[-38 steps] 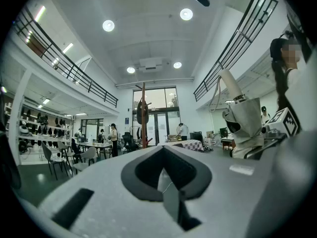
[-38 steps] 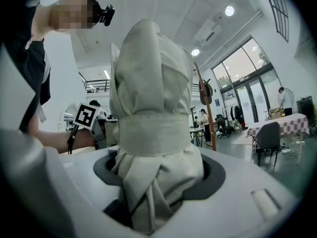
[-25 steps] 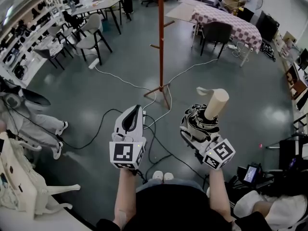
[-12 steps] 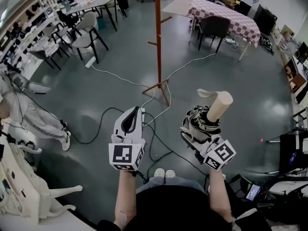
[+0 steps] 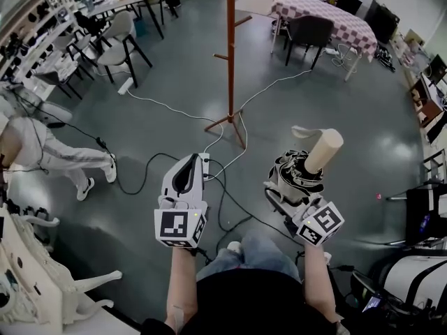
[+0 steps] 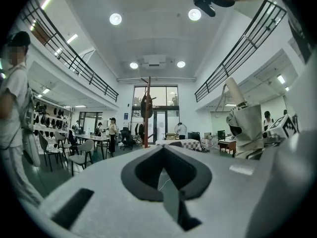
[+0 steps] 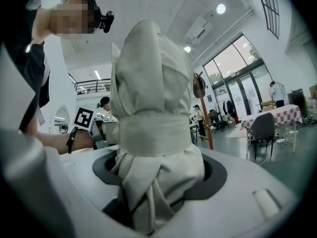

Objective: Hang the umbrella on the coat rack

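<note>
The folded beige umbrella (image 5: 307,165) stands upright in my right gripper (image 5: 290,187), which is shut on its bundled cloth; its pale handle points up. In the right gripper view the strapped cloth (image 7: 153,133) fills the space between the jaws of that gripper (image 7: 158,182). My left gripper (image 5: 188,169) is level with it at the left, shut and holding nothing (image 6: 166,167); the umbrella (image 6: 242,133) shows to its right. The red-brown wooden coat rack (image 5: 230,47) stands on the floor ahead, between the two grippers, also seen as the rack (image 6: 146,113) and the pole (image 7: 204,113).
White and black cables (image 5: 160,110) run over the grey floor around the rack's foot. A checked table (image 5: 318,16) and a dark chair (image 5: 307,30) stand at back right, more chairs and tables at back left. A person in white (image 5: 49,152) walks at left.
The person in white has walked rightward along the left side. My leg has stepped forward below the grippers. Both grippers keep their pose and the right one its hold.
</note>
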